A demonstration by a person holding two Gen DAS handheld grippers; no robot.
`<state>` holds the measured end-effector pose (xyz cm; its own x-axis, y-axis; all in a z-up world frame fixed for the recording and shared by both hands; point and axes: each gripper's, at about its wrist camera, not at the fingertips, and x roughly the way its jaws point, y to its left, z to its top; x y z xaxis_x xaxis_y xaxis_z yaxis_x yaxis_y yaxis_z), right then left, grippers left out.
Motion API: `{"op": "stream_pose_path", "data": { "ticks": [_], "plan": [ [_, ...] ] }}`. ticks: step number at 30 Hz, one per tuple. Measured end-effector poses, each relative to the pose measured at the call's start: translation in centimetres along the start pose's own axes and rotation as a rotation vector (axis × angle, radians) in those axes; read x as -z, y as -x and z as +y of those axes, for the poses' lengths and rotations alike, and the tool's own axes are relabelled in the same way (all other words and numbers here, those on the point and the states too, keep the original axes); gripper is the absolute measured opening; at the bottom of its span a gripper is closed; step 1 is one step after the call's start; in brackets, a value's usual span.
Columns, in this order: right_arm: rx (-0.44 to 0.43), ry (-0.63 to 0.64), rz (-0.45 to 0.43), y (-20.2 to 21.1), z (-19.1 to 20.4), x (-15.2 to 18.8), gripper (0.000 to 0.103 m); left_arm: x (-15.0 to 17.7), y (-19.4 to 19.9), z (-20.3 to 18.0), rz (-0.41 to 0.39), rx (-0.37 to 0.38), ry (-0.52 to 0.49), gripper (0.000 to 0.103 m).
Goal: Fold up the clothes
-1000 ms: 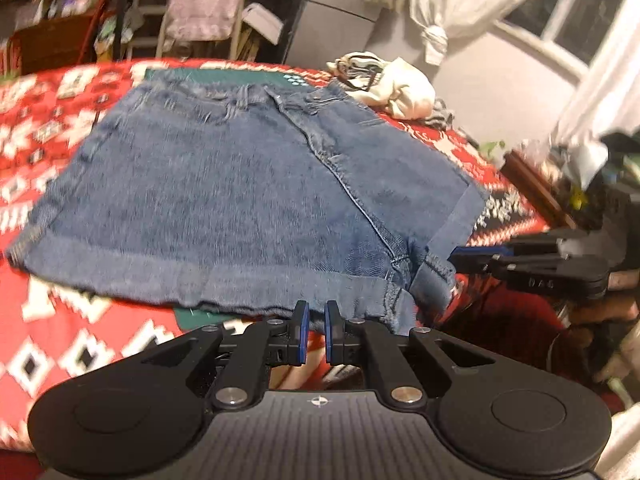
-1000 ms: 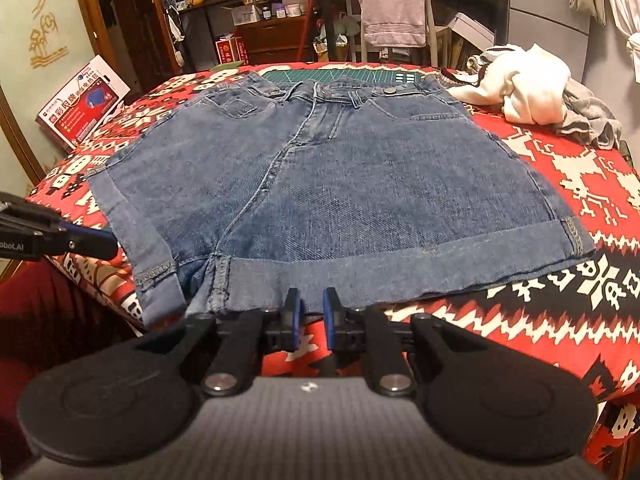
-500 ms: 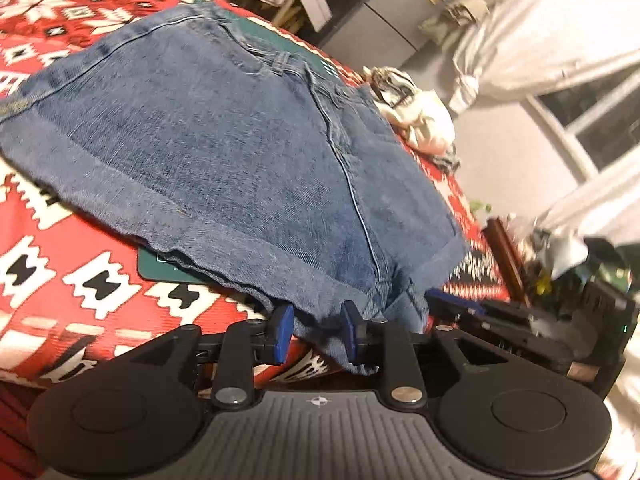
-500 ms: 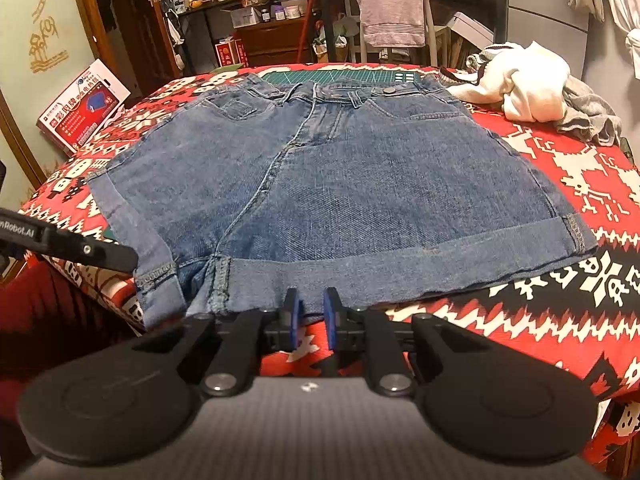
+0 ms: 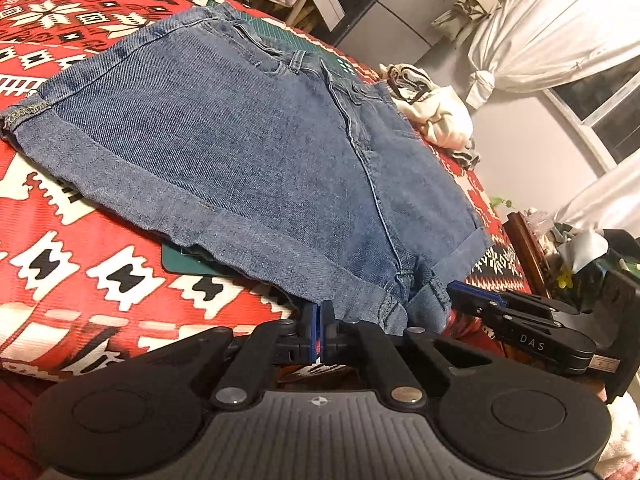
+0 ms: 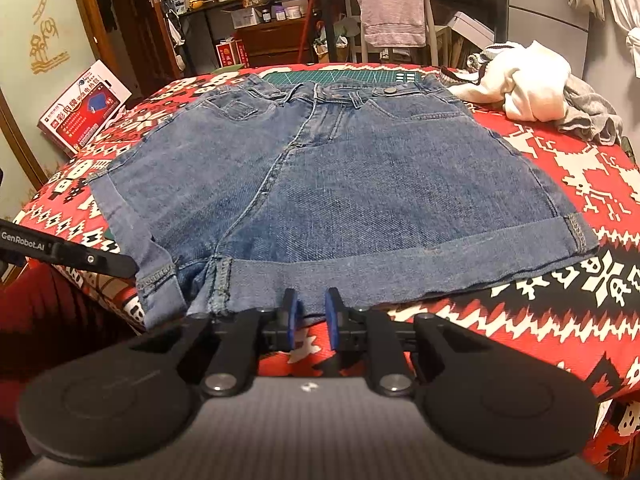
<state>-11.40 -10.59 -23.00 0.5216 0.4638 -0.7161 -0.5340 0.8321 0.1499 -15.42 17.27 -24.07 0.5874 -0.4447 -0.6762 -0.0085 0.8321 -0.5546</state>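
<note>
Denim shorts [image 6: 352,184] lie flat on the red patterned counter cloth [image 6: 560,304]; thick, floppy, fairly heavy, best taken by the rolled hem. Left tongs [image 5: 319,326] look pinched on that hem edge, right tongs [image 6: 311,320] sit spread just short of it.

The blue denim shorts [image 5: 248,168] hid nearly all of a dark green cutting mat [image 5: 178,258], leaving only a corner and a far strip showing. The left gripper [image 5: 319,330] had its blue pads pressed at the shorts' hem, but whether cloth lay between them could not be told. The red boxes [image 6: 86,114] bore print too small to read, and the shelf clutter blurred together.
</note>
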Motion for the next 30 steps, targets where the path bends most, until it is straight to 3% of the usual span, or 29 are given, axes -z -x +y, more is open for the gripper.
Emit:
{"op": "stream_pose_path", "data": {
  "ticks": [5,7,10,18,24,29,30],
  "plan": [
    [-0.001,-0.004,-0.002,0.0,0.1,0.0,0.019,0.3,1.1,0.5,-0.021,-0.025,0.01,0.009],
    [-0.001,-0.004,-0.004,0.0,0.1,0.0,0.019,0.2,1.4,1.0,-0.046,-0.024,0.033,0.023],
    [-0.003,-0.004,-0.005,0.0,0.2,0.1,0.019,0.1,1.4,1.4,-0.068,-0.014,0.066,0.028],
    [-0.004,-0.009,-0.007,0.0,0.3,0.0,0.019,-0.1,0.6,2.2,-0.101,0.054,0.136,0.028],
    [-0.003,-0.012,-0.008,0.0,0.3,0.3,0.019,0.3,-0.3,2.2,-0.08,0.134,0.174,0.026],
    [-0.005,-0.015,-0.009,0.0,0.2,0.4,0.019,0.2,-0.7,2.3,-0.078,0.159,0.199,0.026],
    [-0.006,-0.015,-0.009,0.1,0.2,0.4,0.019,0.2,-0.8,2.4,-0.08,0.16,0.203,0.022]
  ]
}}
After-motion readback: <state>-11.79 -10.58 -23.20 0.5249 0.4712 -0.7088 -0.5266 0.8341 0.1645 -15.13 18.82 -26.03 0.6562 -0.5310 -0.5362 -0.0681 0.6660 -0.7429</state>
